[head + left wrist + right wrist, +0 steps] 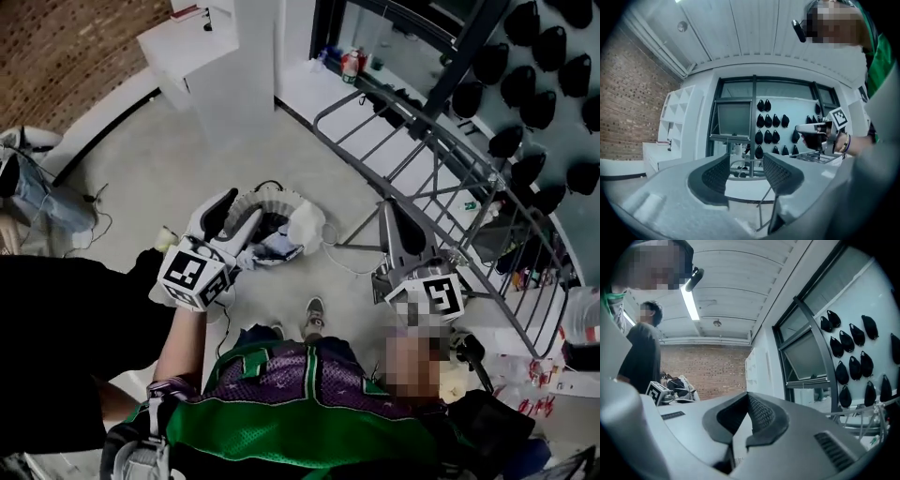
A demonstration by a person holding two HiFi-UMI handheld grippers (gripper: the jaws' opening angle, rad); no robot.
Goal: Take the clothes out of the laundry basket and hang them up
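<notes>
Left gripper (239,214), jaws apart and empty, over the laundry basket (274,193) holding clothes (302,225); right gripper (394,214), jaws together, farther from the basket.

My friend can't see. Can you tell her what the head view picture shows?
Seen from above, a person holds the left hand-held gripper, jaws open and empty, by a laundry basket of clothes, and the right hand-held gripper, shut, near a metal drying rack.
</notes>
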